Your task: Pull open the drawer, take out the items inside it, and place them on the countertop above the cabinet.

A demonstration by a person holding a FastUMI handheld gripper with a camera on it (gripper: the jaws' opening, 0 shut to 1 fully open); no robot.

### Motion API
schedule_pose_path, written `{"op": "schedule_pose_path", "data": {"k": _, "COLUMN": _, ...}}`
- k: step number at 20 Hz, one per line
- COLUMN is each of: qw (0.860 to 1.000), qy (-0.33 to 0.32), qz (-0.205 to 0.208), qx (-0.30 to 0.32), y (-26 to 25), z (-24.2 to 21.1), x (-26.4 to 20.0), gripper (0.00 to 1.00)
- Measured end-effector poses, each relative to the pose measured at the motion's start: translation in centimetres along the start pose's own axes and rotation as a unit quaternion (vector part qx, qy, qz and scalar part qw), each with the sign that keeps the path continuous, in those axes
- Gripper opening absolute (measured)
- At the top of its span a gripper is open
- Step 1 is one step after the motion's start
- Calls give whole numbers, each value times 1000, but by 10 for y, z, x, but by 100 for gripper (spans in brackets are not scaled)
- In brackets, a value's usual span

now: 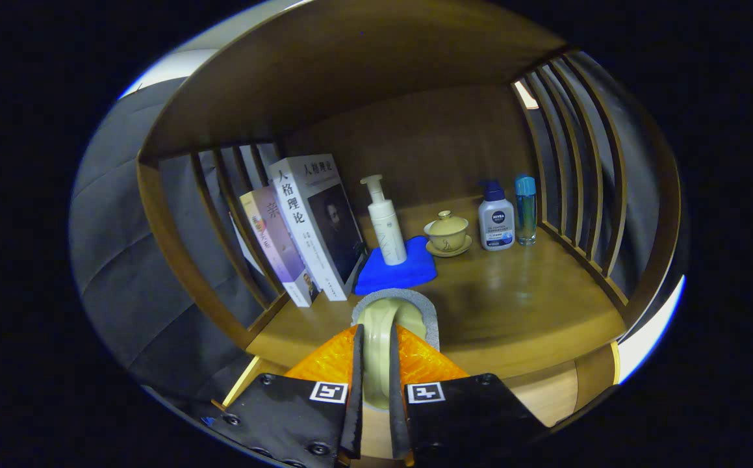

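dim warm light, soft glare on the countertop [512,286], sharp centre, strong fisheye bending at edges.

My gripper [374,364] pinched the beige, grey-edged item [386,318] between both fingers above the countertop's [532,305] front edge. Beyond it, toward the back, stood books [305,227], a pump bottle [384,224] on a blue cloth [408,272], a lidded cup [447,233] and two bottles [509,218].

Wooden countertop [519,305], slatted sides. Directly on it: two books [308,227] upright, leaning against left slats; blue cloth [392,273] with white pump bottle [386,224] on top; lidded tea cup on saucer [447,234]; white lotion bottle [496,221]; slim blue-capped bottle [525,208] beside it.
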State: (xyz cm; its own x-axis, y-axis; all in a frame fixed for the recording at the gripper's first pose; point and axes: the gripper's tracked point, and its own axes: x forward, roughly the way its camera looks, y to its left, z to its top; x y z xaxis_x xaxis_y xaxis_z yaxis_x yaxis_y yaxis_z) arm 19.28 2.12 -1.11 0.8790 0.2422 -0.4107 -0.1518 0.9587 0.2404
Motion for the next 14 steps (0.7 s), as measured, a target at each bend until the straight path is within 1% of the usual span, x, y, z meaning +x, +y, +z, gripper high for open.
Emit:
{"op": "schedule_pose_path", "data": {"k": 4, "qw": 1000, "qy": 23, "qz": -4, "qx": 19, "y": -3, "z": -3, "x": 25, "gripper": 19}}
{"op": "schedule_pose_path", "data": {"k": 8, "qw": 1000, "qy": 16, "qz": -10, "qx": 24, "y": -6, "z": -2, "x": 45, "gripper": 19}}
{"op": "schedule_pose_path", "data": {"k": 11, "qw": 1000, "qy": 7, "qz": -20, "qx": 8, "y": -9, "z": -4, "x": 53, "gripper": 45}}
{"op": "schedule_pose_path", "data": {"k": 13, "qw": 1000, "qy": -3, "qz": -19, "qx": -5, "y": -6, "z": -1, "x": 53, "gripper": 62}}
{"op": "schedule_pose_path", "data": {"k": 14, "qw": 999, "qy": -12, "qz": -26, "qx": -15, "y": -8, "z": 0, "x": 50, "gripper": 71}}
